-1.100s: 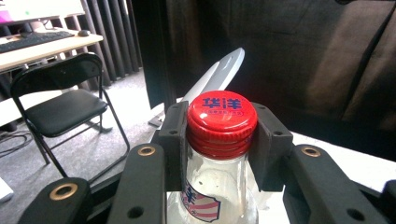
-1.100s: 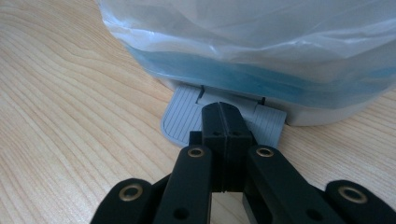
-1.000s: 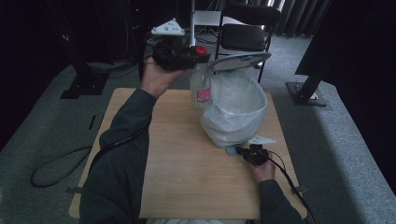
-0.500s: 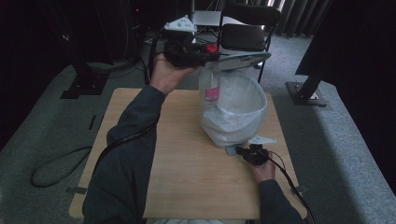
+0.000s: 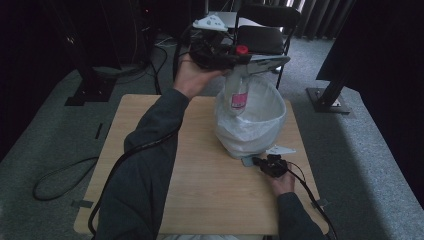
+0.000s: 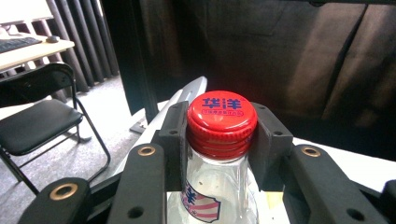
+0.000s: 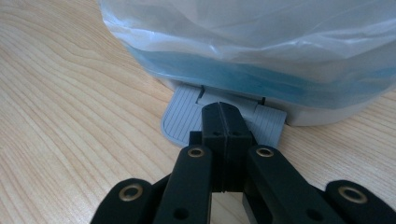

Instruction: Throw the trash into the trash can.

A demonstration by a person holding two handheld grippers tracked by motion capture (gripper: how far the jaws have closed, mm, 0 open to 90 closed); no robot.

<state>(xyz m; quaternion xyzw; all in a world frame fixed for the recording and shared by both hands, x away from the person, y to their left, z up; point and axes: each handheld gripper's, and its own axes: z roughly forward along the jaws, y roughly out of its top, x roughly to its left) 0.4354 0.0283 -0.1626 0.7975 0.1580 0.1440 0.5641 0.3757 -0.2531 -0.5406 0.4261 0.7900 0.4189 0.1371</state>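
While the left gripper (image 5: 235,59) hangs over the lined bin (image 5: 250,120) near the worktop's (image 5: 200,200) far right corner, its fingers (image 6: 268,140) clamp the bottle's (image 6: 219,186) neck. Right gripper (image 7: 223,135) fingers are pressed together, empty, on the bin's grey pedal (image 7: 187,116).

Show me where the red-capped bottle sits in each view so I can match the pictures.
High view: the bottle hangs upper centre, held at the neck by the left gripper above the lined bin.
Left gripper view: bottle centre, jaws closed around the neck just under the cap.
Right gripper view: not in it.
Shared landmark: the bin's plastic liner.
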